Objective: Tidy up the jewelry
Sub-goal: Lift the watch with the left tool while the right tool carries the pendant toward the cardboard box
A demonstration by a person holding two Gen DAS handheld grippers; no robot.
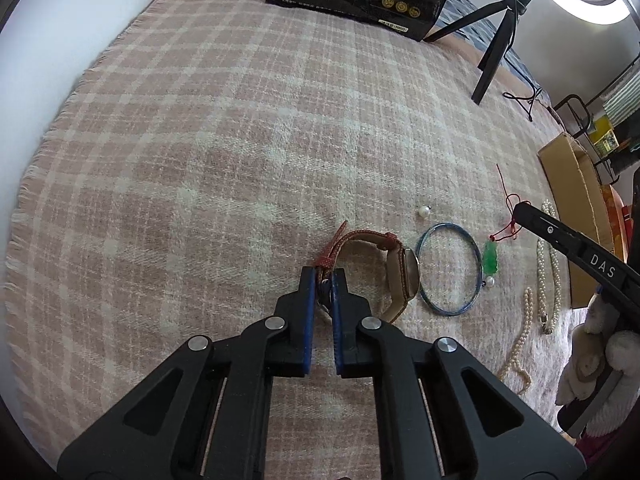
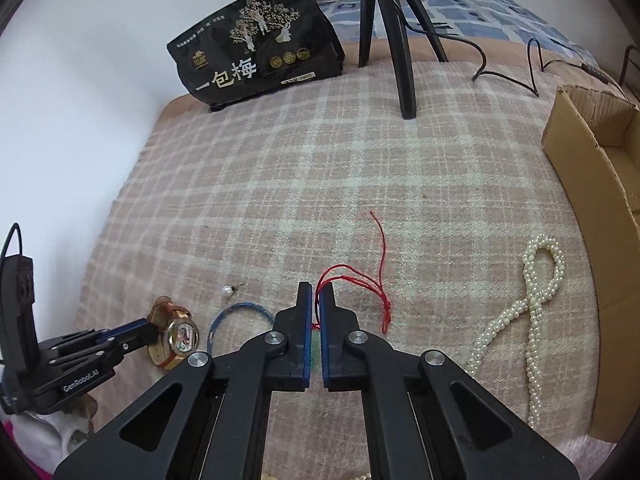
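My left gripper (image 1: 323,276) is shut on the red-brown strap of a wristwatch (image 1: 408,274), which lies on its side on the plaid blanket (image 1: 224,152). The watch's face shows in the right wrist view (image 2: 182,336). My right gripper (image 2: 319,292) is shut on the red cord (image 2: 360,276) of a green jade pendant (image 1: 491,258); the pendant (image 2: 317,346) sits between its jaws. A blue bangle (image 1: 448,268) lies between watch and pendant. A loose pearl (image 1: 423,211) lies behind it. Pearl necklaces (image 2: 536,300) lie to the right.
An open cardboard box (image 2: 592,160) stands at the blanket's right edge. A black snack bag (image 2: 256,48) and a ring-light tripod (image 2: 400,40) with its cable stand at the back. A white wall runs along the left.
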